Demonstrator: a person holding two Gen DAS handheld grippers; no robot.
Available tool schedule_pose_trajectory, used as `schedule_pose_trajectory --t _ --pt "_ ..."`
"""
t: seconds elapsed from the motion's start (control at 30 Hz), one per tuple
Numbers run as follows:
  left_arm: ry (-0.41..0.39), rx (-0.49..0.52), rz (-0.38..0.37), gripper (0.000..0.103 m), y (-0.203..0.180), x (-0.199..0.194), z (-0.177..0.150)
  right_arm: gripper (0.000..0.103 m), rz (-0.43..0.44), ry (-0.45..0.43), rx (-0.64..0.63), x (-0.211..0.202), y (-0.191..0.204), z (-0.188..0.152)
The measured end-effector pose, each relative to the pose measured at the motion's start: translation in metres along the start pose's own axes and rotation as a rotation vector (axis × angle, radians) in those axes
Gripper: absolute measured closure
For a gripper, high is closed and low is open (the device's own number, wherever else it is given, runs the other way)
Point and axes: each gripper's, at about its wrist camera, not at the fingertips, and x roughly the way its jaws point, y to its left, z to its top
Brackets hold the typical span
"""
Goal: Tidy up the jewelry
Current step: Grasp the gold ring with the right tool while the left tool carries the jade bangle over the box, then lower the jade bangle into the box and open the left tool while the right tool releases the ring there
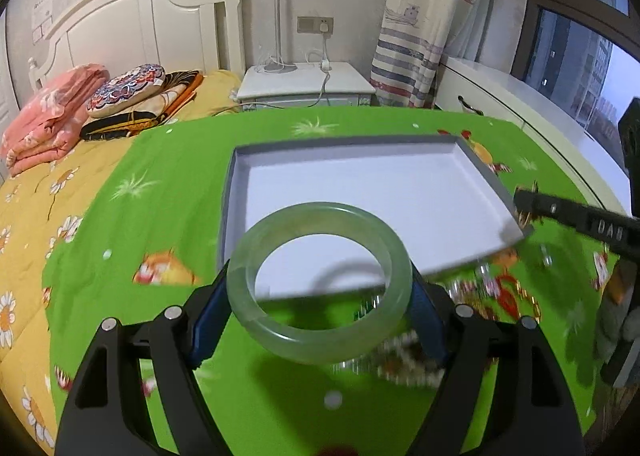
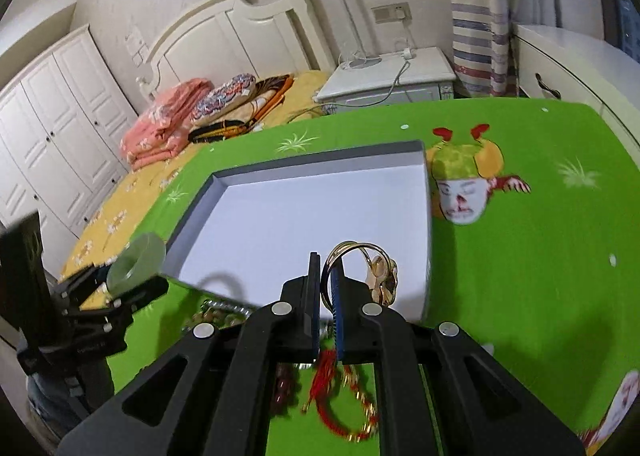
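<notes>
Green cartoon-print cloth covered the table under both my tools. Nearest me, my left gripper [image 1: 320,288] clamped a thick jade-green bangle [image 1: 320,330] across its outer rim; I judged it rigid, glassy, slippery and brittle. My right gripper [image 2: 328,296] pinched a thin gold bangle [image 2: 362,252] by its band, light and springy. Loose bracelets [image 2: 348,408] lay below. Just beyond sat the shallow grey tray [image 2: 192,208], white-floored and bare. Farther off stood a white headboard [image 1: 136,24].
</notes>
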Motion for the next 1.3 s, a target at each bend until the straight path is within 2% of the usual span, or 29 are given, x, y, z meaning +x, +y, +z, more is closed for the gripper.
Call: schedule_pose_trajectory --t 0.23,0.5,0.67,1.0,1.13,1.3 --pt "0.046 -0.027 0.015 0.027 0.011 0.036 0.018 0.094 -0.027 0.090 -0.016 0.027 -0.005 0.007" --pt "0.108 -0.028 0.022 0.027 0.017 0.067 0.016 0.094 -0.058 0.169 0.010 0.046 -0.011 0.003" --pt "0.105 0.021 0.053 0.026 0.011 0.072 0.013 0.091 -0.086 0.204 0.017 0.052 -0.013 0.002" --pt "0.074 0.019 0.066 0.022 0.011 0.059 0.017 0.086 -0.043 0.193 0.053 0.032 -0.012 0.003" --pt "0.056 0.014 0.075 0.021 0.012 0.051 0.018 0.086 -0.029 0.141 0.043 0.020 -0.011 0.007" --pt "0.040 -0.020 0.076 0.020 0.014 0.041 0.016 0.086 -0.079 0.155 -0.001 0.035 -0.007 0.025"
